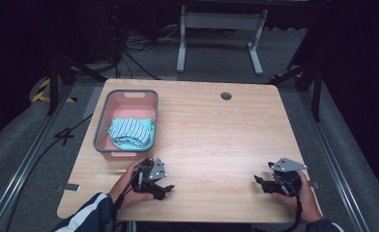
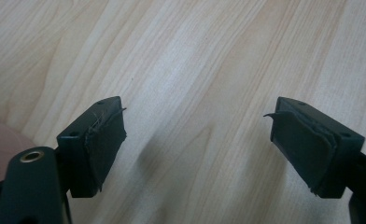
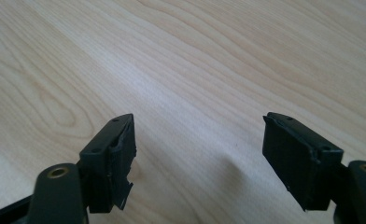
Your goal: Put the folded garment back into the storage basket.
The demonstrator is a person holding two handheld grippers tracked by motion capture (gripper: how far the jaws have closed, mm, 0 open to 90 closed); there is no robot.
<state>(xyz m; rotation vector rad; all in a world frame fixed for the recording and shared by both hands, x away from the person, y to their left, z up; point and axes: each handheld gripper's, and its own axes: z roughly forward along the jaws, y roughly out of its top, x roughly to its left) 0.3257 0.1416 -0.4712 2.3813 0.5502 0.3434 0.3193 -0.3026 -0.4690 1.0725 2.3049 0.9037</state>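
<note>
A pink basket with a grey rim (image 1: 100,126) stands at the table's left side, and a folded cloth (image 1: 131,130) in blue-white stripes and teal lies inside it. Just in front of the basket, near the table's front edge, a hand holds my left gripper (image 1: 169,187), open and low over the wood. In the left gripper view its jaws (image 2: 197,135) stand wide apart with bare tabletop between them. My right gripper (image 1: 256,181) rests low at the front right, open too; the right gripper view shows nothing between its jaws (image 3: 200,140).
The light wooden table (image 1: 211,140) has a round cable hole (image 1: 226,95) near its far edge. Beyond the table are a white desk frame (image 1: 221,29) and cables on grey carpet. Black stand legs flank both sides.
</note>
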